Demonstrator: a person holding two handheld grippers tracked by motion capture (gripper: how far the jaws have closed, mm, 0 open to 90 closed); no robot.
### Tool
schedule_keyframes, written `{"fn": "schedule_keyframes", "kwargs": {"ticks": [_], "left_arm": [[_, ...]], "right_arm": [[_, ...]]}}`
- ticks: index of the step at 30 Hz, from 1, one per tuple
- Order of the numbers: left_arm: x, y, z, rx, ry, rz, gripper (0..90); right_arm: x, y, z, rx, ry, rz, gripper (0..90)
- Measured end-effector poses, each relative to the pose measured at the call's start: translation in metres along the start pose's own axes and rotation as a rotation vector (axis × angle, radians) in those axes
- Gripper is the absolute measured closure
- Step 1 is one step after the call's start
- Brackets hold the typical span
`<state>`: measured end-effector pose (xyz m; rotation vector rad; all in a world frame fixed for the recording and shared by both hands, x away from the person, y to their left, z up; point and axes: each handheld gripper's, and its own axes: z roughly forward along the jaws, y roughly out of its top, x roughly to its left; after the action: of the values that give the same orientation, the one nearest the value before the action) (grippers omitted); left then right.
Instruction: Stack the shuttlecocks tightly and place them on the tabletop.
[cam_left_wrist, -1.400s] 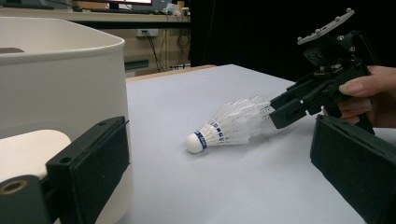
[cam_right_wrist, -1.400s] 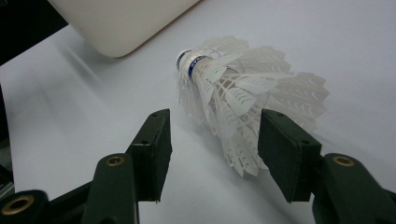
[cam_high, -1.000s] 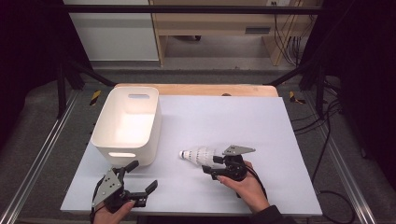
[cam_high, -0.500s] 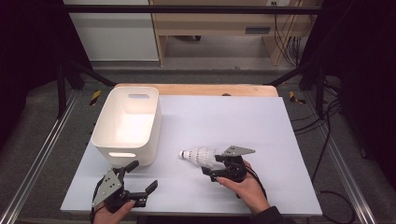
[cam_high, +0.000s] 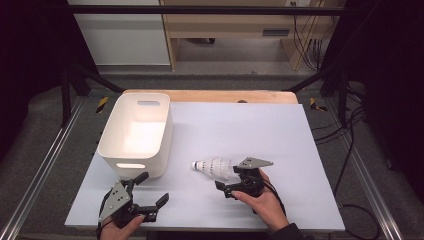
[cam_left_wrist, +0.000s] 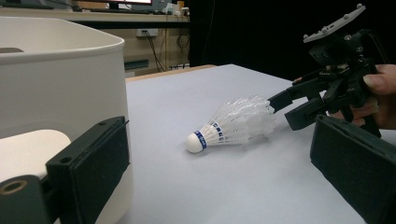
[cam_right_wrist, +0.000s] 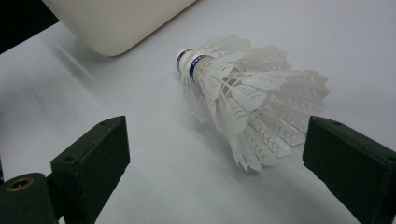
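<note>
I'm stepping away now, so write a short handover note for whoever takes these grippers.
Right gripper: open, its jaws have just been opening; they stand on either side of the shuttlecock's feather skirt without pressing it.
Left gripper: open, holds nothing, near the table's front edge, in front of the white bin.
Shuttlecock: lying on its side on the table, cork toward the bin, outside it.
Done: shuttlecock let go on the table.
Left: probably grip it again and put it in the bin, which looks empty.
</note>
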<state>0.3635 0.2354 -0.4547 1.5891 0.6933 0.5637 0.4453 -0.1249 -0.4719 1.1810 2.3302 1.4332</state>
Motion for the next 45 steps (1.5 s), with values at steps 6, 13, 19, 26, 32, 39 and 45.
{"fn": "schedule_keyframes", "kwargs": {"ticks": [6,13,19,26,32,39,45], "left_arm": [[0.0,0.0,0.0,0.0,0.0,0.0,4.4],[0.0,0.0,0.0,0.001,-0.001,0.001,4.4],[-0.001,-0.001,0.001,0.013,-0.004,0.008,4.3],[-0.003,-0.002,0.004,0.032,-0.014,0.025,4.0],[-0.005,-0.003,0.008,0.06,-0.024,0.046,3.9],[-0.011,-0.003,0.012,0.094,-0.046,0.084,3.8],[-0.015,-0.003,0.026,0.148,-0.082,0.13,3.6]], "right_arm": [[0.0,-0.002,-0.003,-0.021,-0.008,-0.001,6.5],[0.0,-0.004,-0.009,-0.049,-0.016,-0.013,6.3],[-0.003,-0.006,-0.022,-0.091,-0.022,-0.022,6.5],[-0.014,-0.012,-0.043,-0.126,-0.049,-0.022,6.3],[-0.027,-0.021,-0.061,-0.152,-0.076,-0.015,6.3],[-0.041,-0.034,-0.082,-0.175,-0.127,-0.013,7.3],[-0.048,-0.041,-0.099,-0.229,-0.174,-0.041,7.5]]}}
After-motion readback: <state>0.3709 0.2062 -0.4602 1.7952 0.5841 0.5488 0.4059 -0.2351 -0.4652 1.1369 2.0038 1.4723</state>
